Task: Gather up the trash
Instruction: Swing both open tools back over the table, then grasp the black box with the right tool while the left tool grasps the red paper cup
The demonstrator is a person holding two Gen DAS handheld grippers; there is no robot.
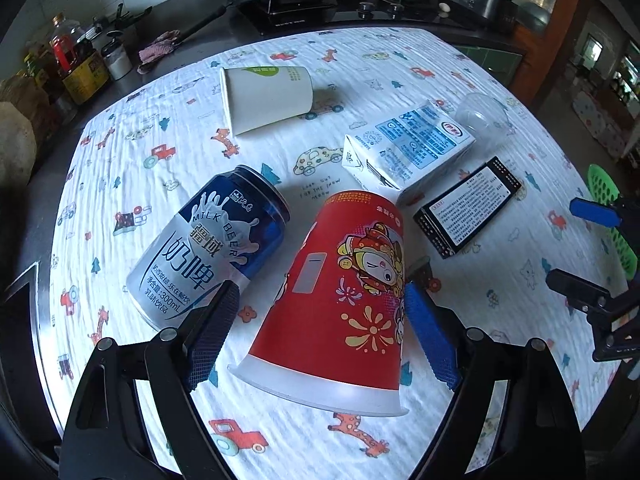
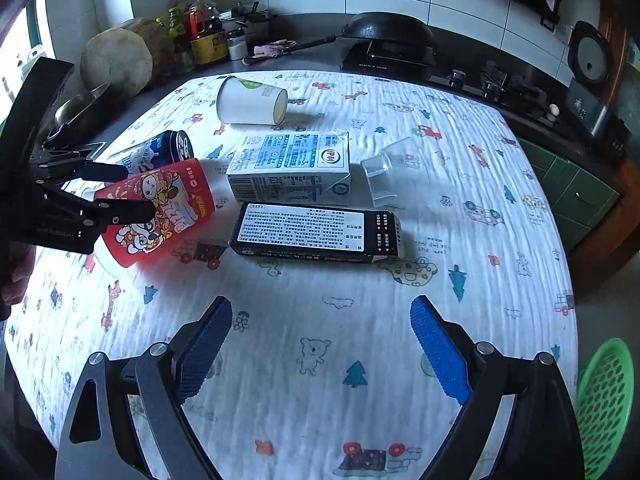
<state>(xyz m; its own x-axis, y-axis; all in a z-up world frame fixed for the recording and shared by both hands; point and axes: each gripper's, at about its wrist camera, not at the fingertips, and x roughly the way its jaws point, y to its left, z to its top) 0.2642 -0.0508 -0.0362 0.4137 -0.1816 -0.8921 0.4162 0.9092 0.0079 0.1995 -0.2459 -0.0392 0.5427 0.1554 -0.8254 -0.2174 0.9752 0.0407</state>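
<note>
Trash still litters the tablecloth; nothing visibly collected. Left gripper, jaws spread, straddles the toppled red cup. Right gripper hovers released, near the green basket.

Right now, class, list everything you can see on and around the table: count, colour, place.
red paper cup: 1, red, on its side between the left fingers
milk beer can: 1, blue-silver, beside the cup
white paper cup: 1, white, far side
milk carton: 1, white-blue, centre
black box: 1, black, near the carton
clear plastic cup: 1, transparent, right of the carton
green basket: 1, off the table's right edge
left hand-held gripper: open
right hand-held gripper: open
</note>
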